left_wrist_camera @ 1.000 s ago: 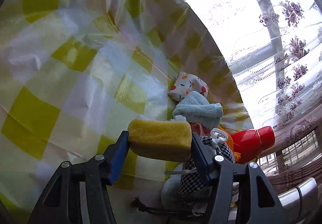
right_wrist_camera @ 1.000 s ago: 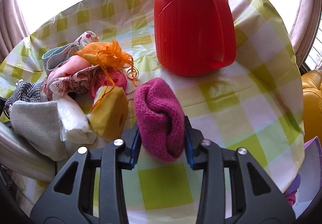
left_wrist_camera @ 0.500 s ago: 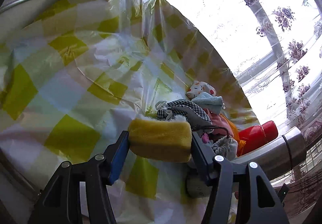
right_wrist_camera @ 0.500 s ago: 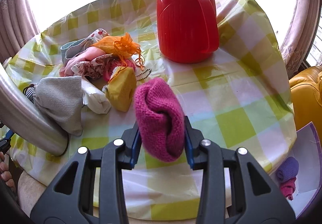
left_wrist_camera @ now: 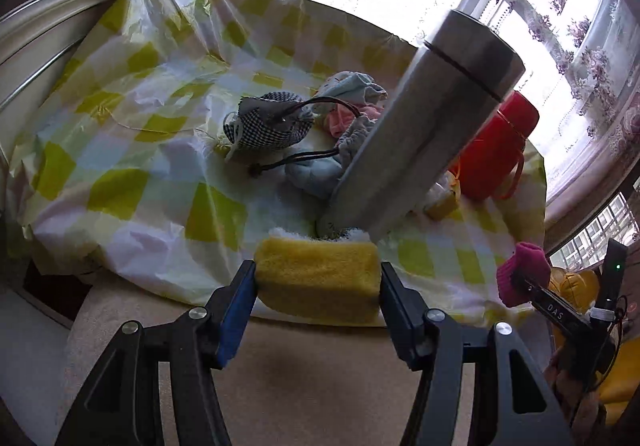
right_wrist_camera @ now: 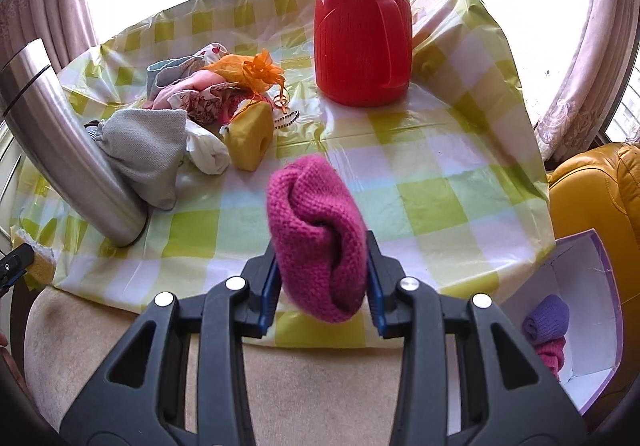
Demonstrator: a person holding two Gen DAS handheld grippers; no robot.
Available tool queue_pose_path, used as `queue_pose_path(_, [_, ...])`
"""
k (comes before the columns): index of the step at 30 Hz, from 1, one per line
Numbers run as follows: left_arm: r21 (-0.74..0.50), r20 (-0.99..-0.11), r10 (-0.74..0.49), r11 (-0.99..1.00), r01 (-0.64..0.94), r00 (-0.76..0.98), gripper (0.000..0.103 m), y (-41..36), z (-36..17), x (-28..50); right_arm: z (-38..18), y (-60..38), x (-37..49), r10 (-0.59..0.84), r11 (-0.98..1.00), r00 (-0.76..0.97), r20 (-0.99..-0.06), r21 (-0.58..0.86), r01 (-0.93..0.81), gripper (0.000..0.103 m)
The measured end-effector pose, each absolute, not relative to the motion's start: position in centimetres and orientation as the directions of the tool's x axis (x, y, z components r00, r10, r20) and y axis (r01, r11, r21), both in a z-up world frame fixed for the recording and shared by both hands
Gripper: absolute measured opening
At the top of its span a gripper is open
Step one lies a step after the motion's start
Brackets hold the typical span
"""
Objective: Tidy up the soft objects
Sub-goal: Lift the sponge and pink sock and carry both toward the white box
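Left gripper [left_wrist_camera: 318, 278] jaws pinch a yellow rectangular sponge [left_wrist_camera: 318, 282]; right gripper [right_wrist_camera: 320, 282] jaws pinch a rolled magenta knit sock [right_wrist_camera: 318, 238], likely bound for the white open box [right_wrist_camera: 600, 330] already holding similar rolls.

A glossy, crinkled plastic tablecloth [right_wrist_camera: 440, 149] fills mid-frame. The flask [right_wrist_camera: 68, 149] at left looks like brushed metal; the red jug [right_wrist_camera: 362, 41] at top is shiny plastic. The pink sock [right_wrist_camera: 316, 238] is coarse knit, the sponge [left_wrist_camera: 318, 278] fuzzy foam.

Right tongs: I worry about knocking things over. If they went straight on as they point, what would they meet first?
Probably the bare checked tablecloth, beyond the pink knitted roll they hold. The red flask stands farther back; depth is uncertain.
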State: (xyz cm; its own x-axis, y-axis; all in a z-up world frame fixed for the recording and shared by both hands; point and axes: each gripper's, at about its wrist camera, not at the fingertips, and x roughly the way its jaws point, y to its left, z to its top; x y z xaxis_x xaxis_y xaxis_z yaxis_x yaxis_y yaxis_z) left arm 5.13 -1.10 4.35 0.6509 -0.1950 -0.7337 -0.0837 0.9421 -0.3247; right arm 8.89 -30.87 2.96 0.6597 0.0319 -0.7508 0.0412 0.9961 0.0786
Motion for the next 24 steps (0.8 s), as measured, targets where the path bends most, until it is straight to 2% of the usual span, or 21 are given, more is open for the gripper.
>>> queue_pose_path(8, [-0.257, -0.745, -0.257, 0.962, 0.09, 0.615, 0.06, -10.4, 5.4, 5.3, 3.1, -33.9, 6.1, -0.03, 0.995, 0.651, -0.759, 0.038, 0.09, 0.041])
queue_pose_path(24, [-0.153, -0.777, -0.372, 0.894, 0.421, 0.508, 0.06, -26.5, 5.8, 4.0, 3.7, -44.2, 1.5, -0.216, 0.953, 0.595, -0.774, -0.036, 0.3, 0.041])
